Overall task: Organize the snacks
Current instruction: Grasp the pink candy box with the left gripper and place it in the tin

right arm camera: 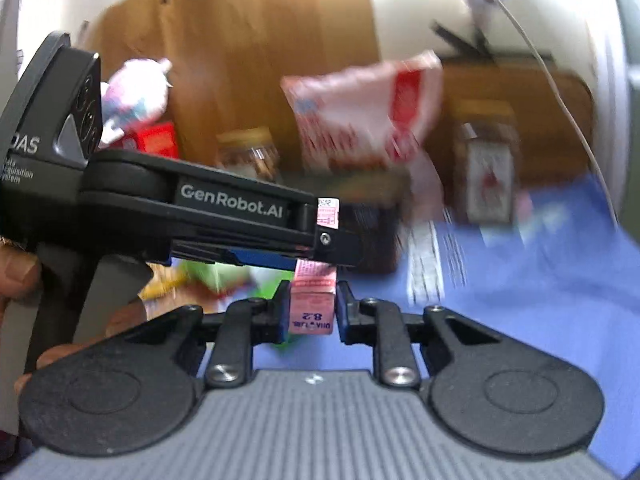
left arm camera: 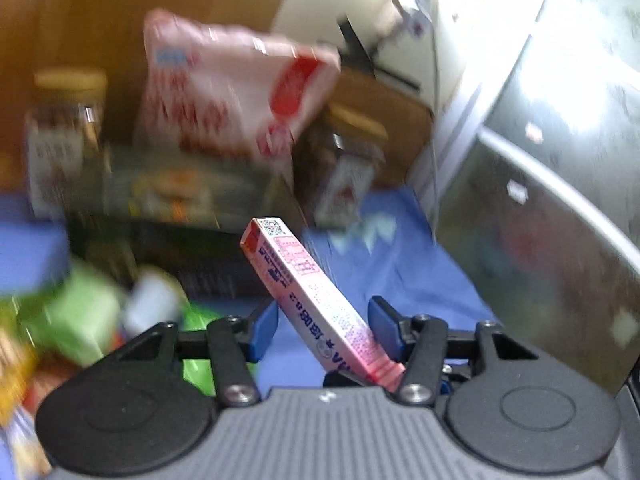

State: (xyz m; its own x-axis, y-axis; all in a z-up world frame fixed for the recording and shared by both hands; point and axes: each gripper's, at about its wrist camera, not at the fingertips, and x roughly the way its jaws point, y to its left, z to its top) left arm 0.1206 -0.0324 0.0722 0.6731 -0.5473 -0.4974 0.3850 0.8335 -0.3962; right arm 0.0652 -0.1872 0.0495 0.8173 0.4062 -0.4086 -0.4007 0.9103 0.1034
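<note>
A long pink candy box (left arm camera: 304,280) lies slantwise between the blue pads of my left gripper (left arm camera: 324,320). Its upper side touches the left pad's tip and its red end sits low against the right finger, so the jaws grip it at an angle. In the right wrist view the same pink box (right arm camera: 312,316) stands on end, with my right gripper (right arm camera: 312,312) shut on its lower part. The left gripper (right arm camera: 344,248) reaches in from the left and crosses the box higher up. A person's hand (right arm camera: 24,272) holds that left gripper's handle.
Behind stand a pink-and-white snack bag (left arm camera: 224,92), two jars (left arm camera: 68,128) (left arm camera: 344,168) and a dark tray of packets (left arm camera: 180,188), against a wooden board (left arm camera: 80,20). Green and yellow packets (left arm camera: 80,320) lie at the lower left on a blue cloth (left arm camera: 420,272). A metal cabinet (left arm camera: 560,160) flanks the right.
</note>
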